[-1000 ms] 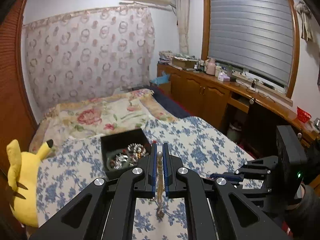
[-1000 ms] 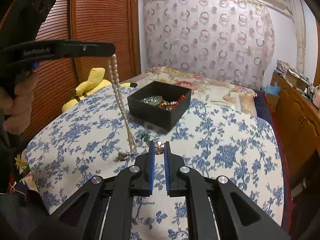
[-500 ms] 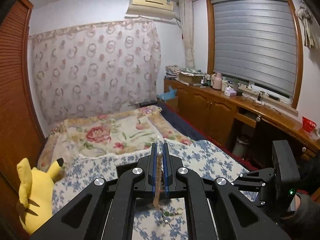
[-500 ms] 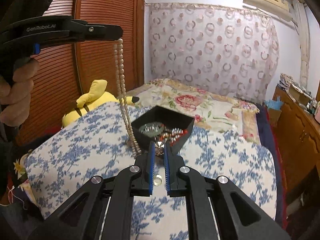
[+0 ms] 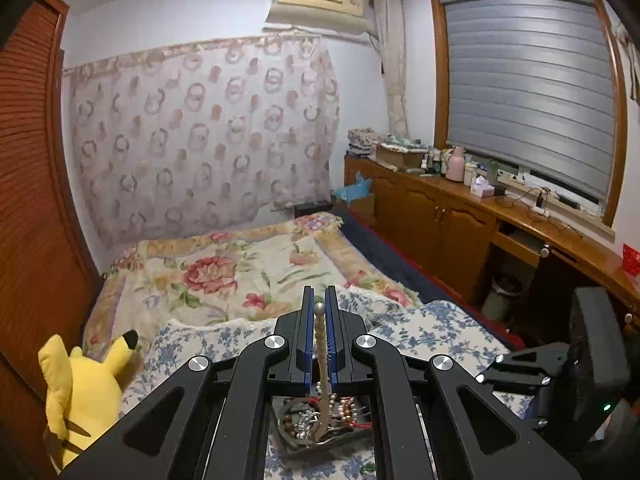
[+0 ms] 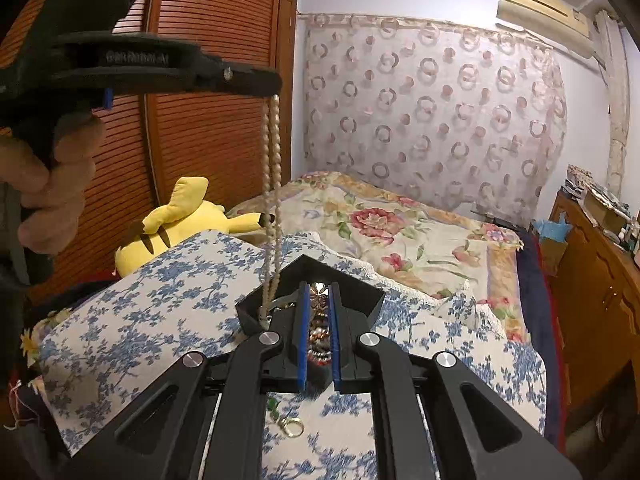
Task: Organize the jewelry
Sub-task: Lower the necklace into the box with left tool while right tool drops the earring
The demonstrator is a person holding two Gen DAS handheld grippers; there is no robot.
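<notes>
The left gripper (image 5: 319,314) is clamped on a bead necklace (image 6: 271,184) whose lower end hangs into the black box (image 6: 362,297) on the bed; the right gripper (image 6: 319,300) is clamped on a small flower-shaped charm (image 6: 319,290) above the same box. If either is released off-centre, the piece could be draped over the box rim (image 6: 256,304) or dropped onto the flowered cover (image 6: 160,312). Open room is left all around the box, with a ring (image 6: 291,427) lying near it.

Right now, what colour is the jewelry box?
Black: the jewelry box shows best in the right wrist view.

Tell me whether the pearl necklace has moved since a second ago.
Yes. The pearl necklace, shut in the left gripper, moved from the blue-flowered bedspread toward and into the black box.
</notes>
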